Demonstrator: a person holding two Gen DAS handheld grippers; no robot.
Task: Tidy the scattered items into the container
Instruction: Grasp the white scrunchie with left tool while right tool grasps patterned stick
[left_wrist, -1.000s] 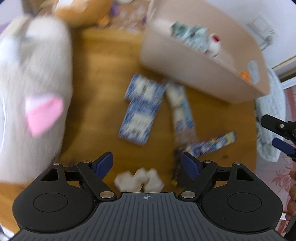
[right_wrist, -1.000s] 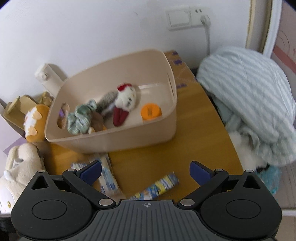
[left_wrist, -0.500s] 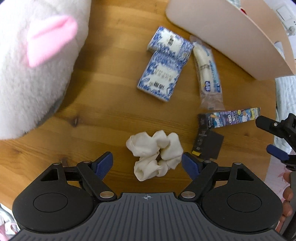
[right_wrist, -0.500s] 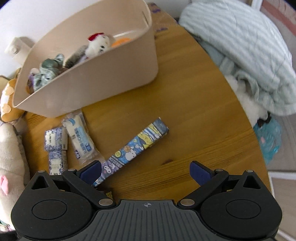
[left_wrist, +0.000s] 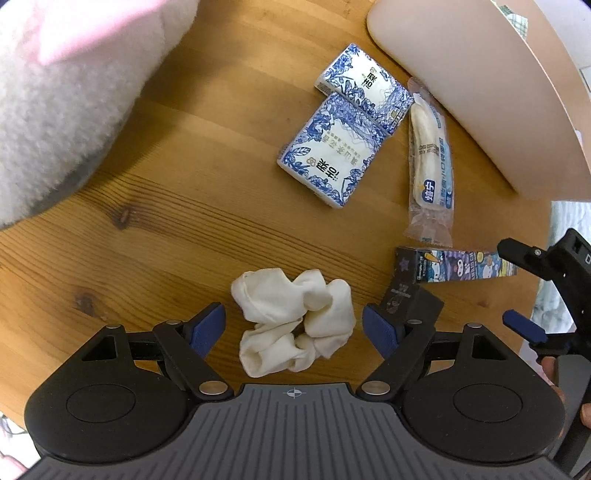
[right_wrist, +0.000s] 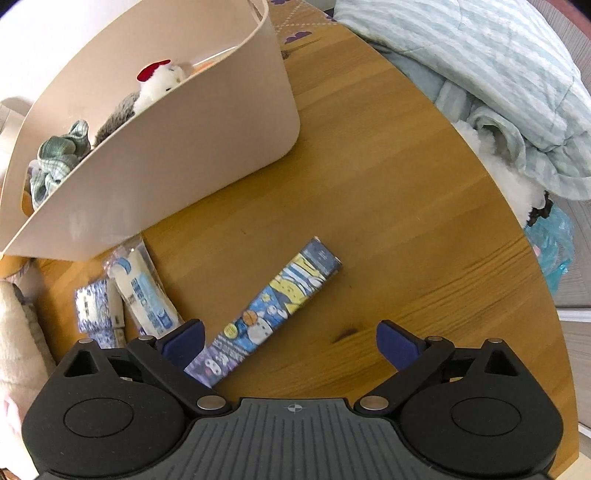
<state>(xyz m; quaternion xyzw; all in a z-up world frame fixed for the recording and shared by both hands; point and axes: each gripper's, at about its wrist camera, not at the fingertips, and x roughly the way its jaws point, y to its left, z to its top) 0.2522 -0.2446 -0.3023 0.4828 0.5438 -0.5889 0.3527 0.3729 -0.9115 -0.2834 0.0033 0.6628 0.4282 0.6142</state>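
A striped blanket (right_wrist: 498, 66) and what looks like a plush toy (left_wrist: 55, 92) flank the wooden table (right_wrist: 388, 206).

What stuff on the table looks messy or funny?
Several things lie loose on the wooden table instead of in the beige bin: a crumpled white scrunchie, two blue-flowered tissue packs touching crookedly, a wrapped snack, and a cartoon box lying slantwise. Nothing looks spilled or broken.

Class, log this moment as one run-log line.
left gripper: open, straddling white scrunchie | right gripper: open, over cartoon box | bin: partly filled
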